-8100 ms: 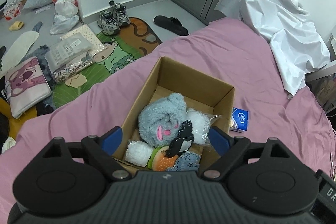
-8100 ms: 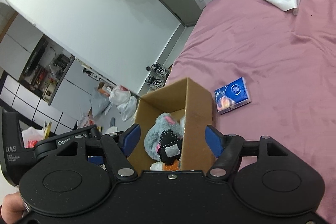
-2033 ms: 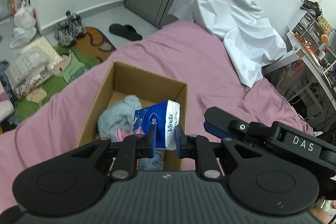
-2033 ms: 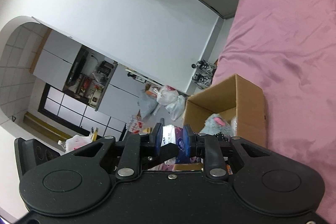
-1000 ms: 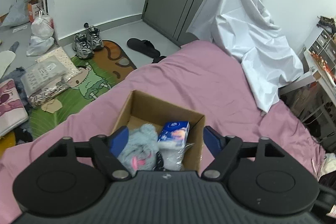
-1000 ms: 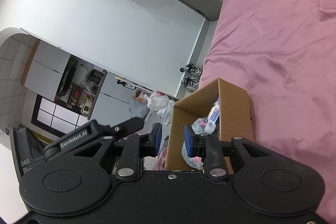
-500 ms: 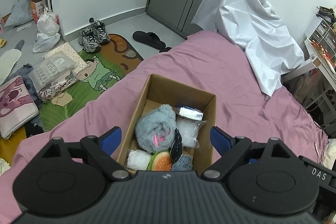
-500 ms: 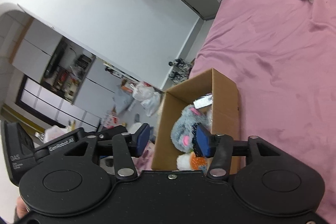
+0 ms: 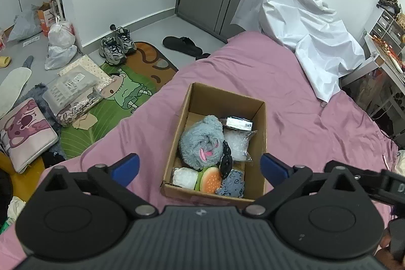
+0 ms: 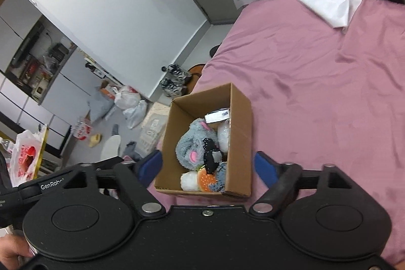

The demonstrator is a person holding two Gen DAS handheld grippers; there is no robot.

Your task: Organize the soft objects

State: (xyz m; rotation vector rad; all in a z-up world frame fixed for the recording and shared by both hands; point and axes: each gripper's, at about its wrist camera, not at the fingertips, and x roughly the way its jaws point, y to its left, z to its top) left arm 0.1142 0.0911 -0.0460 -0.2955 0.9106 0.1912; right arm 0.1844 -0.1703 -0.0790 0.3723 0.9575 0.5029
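An open cardboard box (image 9: 225, 94) sits on the pink bed. It holds a grey plush (image 9: 200, 141), a burger toy (image 9: 211, 179), a white packet (image 9: 238, 143), a black felt piece (image 9: 226, 158) and, at its far end, a blue tissue pack (image 9: 236, 123) lying flat. My left gripper (image 9: 200, 166) hovers above the box's near end with its jaws opening wide and nothing between them. In the right wrist view the same box (image 10: 240, 103), plush (image 10: 192, 143) and tissue pack (image 10: 217, 115) show, and my right gripper (image 10: 208, 165) is over them, jaws opening, empty.
A white sheet (image 9: 291, 24) is draped at the bed's far end. Left of the bed the floor holds a cartoon mat (image 9: 119, 98), shoes (image 9: 116, 44), a slipper (image 9: 182, 43), bags and a cushion (image 9: 25, 133). A desk with drawers (image 9: 384, 42) stands at the right.
The tissue pack, standing on end in the box a second ago, now lies flat at its far end. Both grippers have opened wide and drawn back and up from the box.
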